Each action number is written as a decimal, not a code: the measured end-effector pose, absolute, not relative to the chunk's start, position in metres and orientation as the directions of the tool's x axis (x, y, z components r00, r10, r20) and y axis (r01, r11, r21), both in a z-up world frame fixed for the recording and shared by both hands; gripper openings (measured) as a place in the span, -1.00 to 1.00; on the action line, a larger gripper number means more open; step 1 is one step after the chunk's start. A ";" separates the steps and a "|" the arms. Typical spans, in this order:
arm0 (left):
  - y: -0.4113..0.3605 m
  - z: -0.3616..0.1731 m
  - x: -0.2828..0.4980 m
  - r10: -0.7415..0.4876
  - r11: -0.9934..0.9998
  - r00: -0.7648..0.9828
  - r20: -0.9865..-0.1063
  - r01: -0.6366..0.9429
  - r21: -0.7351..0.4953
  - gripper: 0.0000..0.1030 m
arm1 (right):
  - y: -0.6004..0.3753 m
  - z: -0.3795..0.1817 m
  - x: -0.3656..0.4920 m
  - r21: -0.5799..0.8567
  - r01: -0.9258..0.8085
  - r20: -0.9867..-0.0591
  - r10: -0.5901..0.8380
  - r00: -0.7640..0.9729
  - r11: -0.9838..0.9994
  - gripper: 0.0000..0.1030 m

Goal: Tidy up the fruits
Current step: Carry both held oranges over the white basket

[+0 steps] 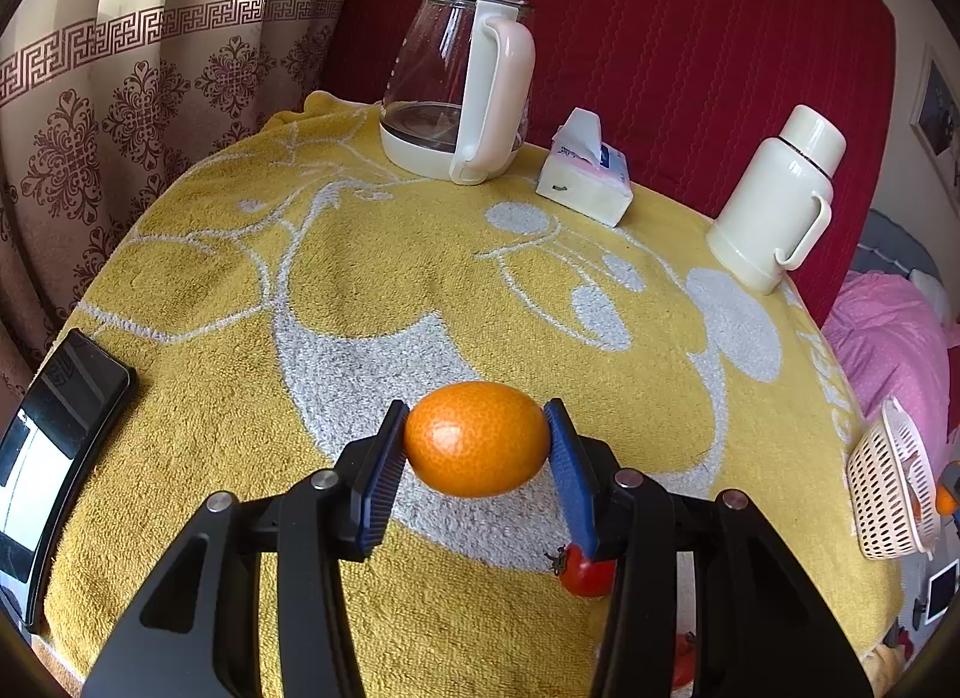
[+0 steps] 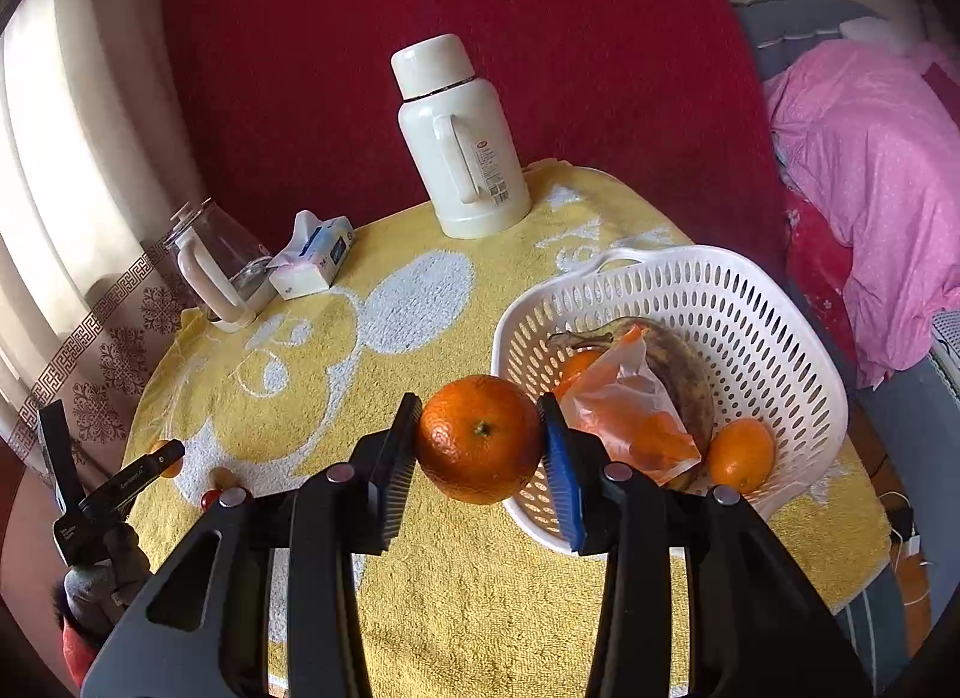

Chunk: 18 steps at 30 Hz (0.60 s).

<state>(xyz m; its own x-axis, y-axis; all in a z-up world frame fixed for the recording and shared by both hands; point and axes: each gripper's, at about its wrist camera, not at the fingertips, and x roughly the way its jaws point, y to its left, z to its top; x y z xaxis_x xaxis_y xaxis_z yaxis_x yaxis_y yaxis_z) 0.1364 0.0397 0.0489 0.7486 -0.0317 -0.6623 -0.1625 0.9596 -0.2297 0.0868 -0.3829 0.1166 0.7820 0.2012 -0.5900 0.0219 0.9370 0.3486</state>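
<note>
- Right gripper point(image 2: 480, 446): black arms, ribbed blue pads clamped on an orange point(image 2: 479, 439), pebbled skin, stem facing the camera, held just short of the basket point(image 2: 774, 332) rim.
- Basket: white perforated plastic; holds a small orange fruit point(image 2: 739, 456), a bag, a browned banana. Best cleared over the rim and lowered before release.
- Left gripper point(image 1: 477, 446): pads pinch an oval citrus point(image 1: 477, 439) above the yellow terry towel point(image 1: 240, 410); should wait its turn.
- Tomato point(image 1: 587, 573): on the towel.

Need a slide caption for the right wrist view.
Right gripper holding an orange beside a white basket of fruit on a yellow towel.
</note>
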 end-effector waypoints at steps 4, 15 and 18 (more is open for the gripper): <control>0.040 0.049 0.136 -0.032 0.960 0.748 -0.663 -0.163 -0.230 -0.10 | -0.405 0.118 0.084 0.353 0.081 -0.591 0.154 0.792 0.932 -0.21; 0.038 0.047 0.137 -0.031 0.961 0.746 -0.665 -0.161 -0.225 -0.10 | -0.450 0.097 0.078 0.367 0.216 -0.632 0.072 0.771 0.905 -0.21; 0.039 0.047 0.137 -0.031 0.961 0.746 -0.666 -0.161 -0.225 -0.10 | -0.455 0.092 0.079 0.386 0.232 -0.644 0.081 0.761 0.893 -0.20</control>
<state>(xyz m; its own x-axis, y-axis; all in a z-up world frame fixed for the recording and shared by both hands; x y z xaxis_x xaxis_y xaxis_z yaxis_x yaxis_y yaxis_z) 0.1371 0.0386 0.0472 0.7456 -0.0309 -0.6656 -0.1615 0.9608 -0.2254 0.0794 -0.4548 0.0915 0.7611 0.0807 -0.6436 0.2316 0.8930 0.3859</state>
